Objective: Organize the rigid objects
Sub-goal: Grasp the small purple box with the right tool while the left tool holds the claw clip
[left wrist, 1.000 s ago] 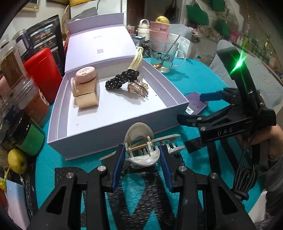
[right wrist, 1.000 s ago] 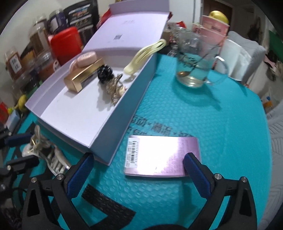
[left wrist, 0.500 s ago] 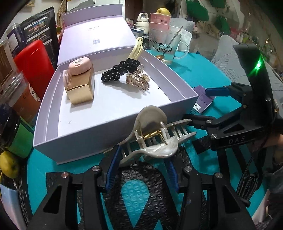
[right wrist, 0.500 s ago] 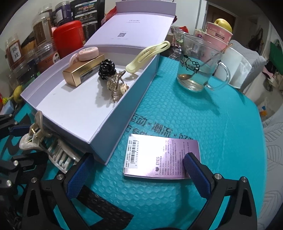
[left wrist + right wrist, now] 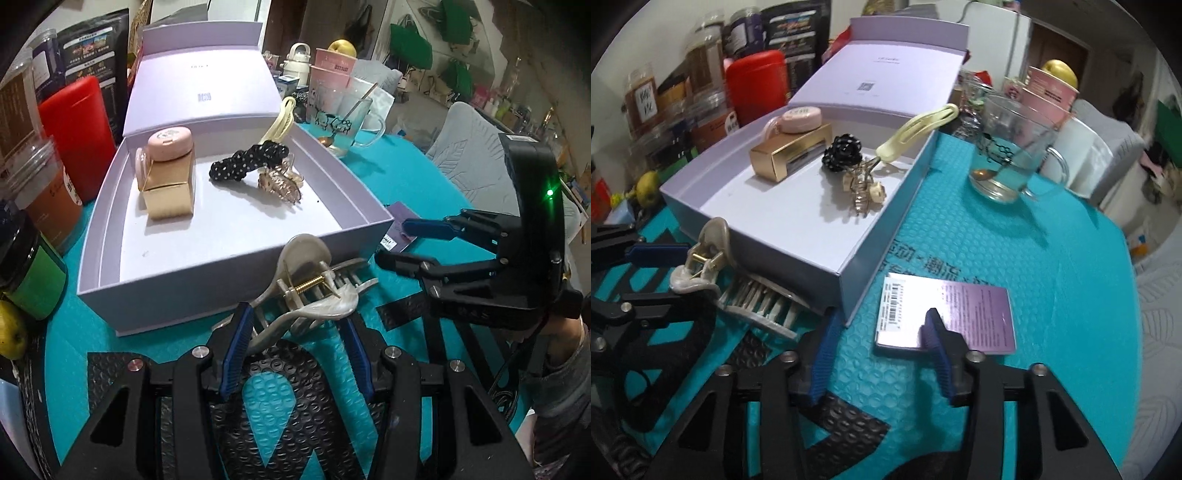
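The left gripper (image 5: 295, 343) pinches the pearly claw clip (image 5: 310, 291) by its levers, so its teeth gape, carried just outside the near wall of the lilac box (image 5: 207, 291), likely so it can clear the rim and join the black bow clip (image 5: 247, 164), gold claw clip (image 5: 279, 184) and gold carton (image 5: 168, 192) inside. The right gripper (image 5: 879, 343) is closing its jaws around the near left corner of the purple card packet (image 5: 975, 314), lying flat on the teal tabletop (image 5: 1034, 258) beside the box's corner, not yet visibly pressed.
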Motion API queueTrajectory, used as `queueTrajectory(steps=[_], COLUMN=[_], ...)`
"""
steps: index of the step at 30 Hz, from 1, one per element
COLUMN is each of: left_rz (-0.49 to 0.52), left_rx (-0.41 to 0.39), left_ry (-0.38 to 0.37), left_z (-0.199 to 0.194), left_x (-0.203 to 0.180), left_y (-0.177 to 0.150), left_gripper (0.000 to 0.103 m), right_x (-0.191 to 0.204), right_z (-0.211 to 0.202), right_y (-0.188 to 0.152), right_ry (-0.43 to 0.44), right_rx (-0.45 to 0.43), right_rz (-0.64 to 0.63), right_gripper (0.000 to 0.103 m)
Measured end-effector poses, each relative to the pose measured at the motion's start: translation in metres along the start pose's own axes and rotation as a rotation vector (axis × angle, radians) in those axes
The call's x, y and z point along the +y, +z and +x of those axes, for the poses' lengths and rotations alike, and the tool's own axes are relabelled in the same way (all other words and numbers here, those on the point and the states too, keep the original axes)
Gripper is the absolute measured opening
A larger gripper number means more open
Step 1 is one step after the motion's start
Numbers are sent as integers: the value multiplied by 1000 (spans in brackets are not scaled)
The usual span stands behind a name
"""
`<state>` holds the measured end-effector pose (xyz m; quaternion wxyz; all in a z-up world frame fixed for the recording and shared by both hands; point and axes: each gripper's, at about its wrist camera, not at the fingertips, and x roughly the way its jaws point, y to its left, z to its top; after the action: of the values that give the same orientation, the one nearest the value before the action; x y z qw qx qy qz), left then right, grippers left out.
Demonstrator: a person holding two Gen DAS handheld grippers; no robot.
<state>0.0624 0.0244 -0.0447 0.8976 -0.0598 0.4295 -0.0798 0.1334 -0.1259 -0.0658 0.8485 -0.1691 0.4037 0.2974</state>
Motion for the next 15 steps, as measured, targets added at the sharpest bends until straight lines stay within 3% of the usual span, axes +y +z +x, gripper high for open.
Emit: queueTrajectory(steps=[1,2,8,15], left_rz=[5,11,12,-13], left_rx=[-5,-8,-61,-18], left_ry=[-3,-4,-14,16], left_z=[-1,-1,-11,3], left_x=[-1,-3,-9,-7], left_y=[0,0,4,5], left_gripper=[48,48,48,49], right_x=[1,2,10,-13], right_z=[-5,-11,-32,-33], right_y=[-1,-2,-9,-22], right_ry=[-6,-16,-72,-72], right_rx=[-16,-39,-85,-77], right_rz=[3,-1,-36,116], right_gripper=[88,92,93,93])
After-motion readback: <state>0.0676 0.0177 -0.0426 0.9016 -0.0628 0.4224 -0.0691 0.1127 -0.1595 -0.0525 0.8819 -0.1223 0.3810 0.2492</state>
